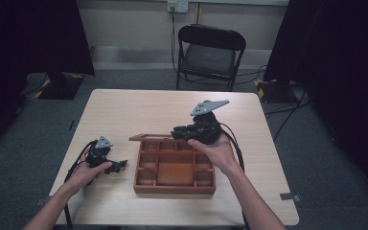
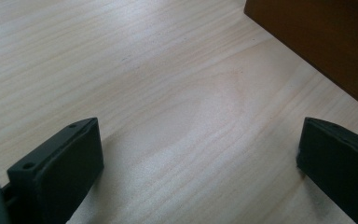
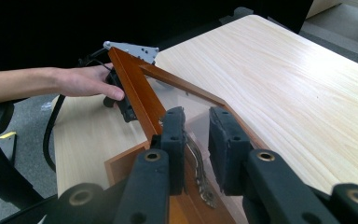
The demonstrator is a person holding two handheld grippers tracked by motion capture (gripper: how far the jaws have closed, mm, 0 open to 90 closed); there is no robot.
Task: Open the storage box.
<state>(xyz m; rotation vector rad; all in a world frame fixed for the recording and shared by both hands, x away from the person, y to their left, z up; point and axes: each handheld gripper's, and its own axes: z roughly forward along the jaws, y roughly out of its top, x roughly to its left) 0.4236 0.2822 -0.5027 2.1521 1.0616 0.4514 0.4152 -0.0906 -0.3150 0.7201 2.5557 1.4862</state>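
Note:
A brown wooden box (image 1: 175, 189) with several compartments sits mid-table. Its glass-paned lid (image 1: 148, 137) is raised. My right gripper (image 1: 177, 132) is at the lid's front rail. In the right gripper view the lid's rail (image 3: 135, 84) and a metal clasp (image 3: 196, 163) lie between the pads of my right gripper (image 3: 196, 121); a gap shows beside the right pad, so it reads as open. My left gripper (image 1: 117, 166) rests open on the table left of the box, with nothing between the fingers. In its own view the left gripper (image 2: 200, 158) faces bare tabletop, the box wall (image 2: 317, 37) at the upper right.
A black folding chair (image 1: 211, 52) stands behind the light wooden table (image 1: 124, 105). Dark curtains hang at both sides, and cables run on the floor at the right. The other hand and the left gripper (image 3: 121, 100) show beyond the lid in the right gripper view.

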